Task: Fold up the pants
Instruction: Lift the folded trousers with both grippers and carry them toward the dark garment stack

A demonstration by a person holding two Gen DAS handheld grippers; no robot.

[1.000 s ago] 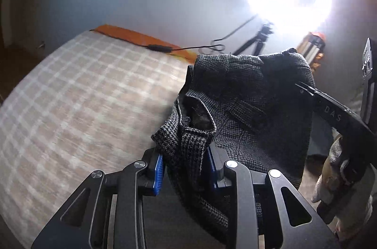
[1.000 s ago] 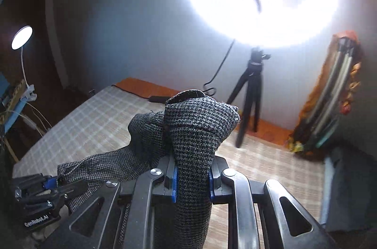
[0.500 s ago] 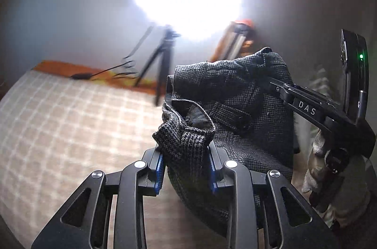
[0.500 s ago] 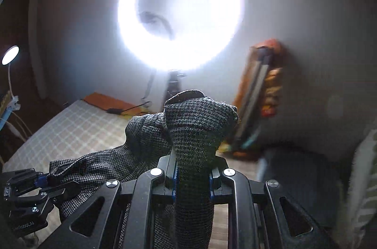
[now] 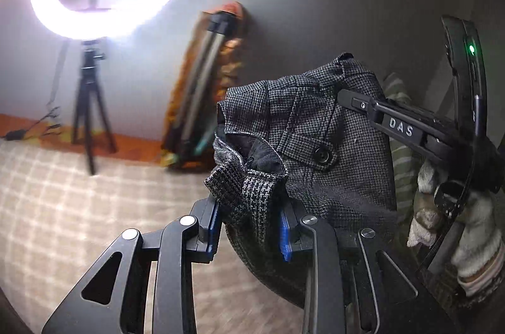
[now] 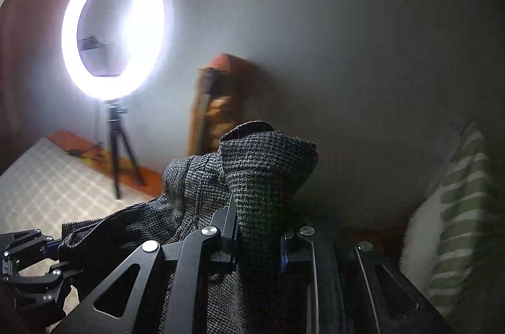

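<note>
Left gripper (image 5: 249, 226) is clamped on the pants (image 5: 315, 125) waistband, right gripper (image 6: 257, 231) clenched on another bunch of it, so the pants hang between them above the bed (image 5: 79, 207), ring light (image 6: 116, 27) behind.

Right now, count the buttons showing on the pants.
1. A dark button sits on the pocket flap of the pants, between the two tongs' grips. Others may be hidden in folds.
</note>
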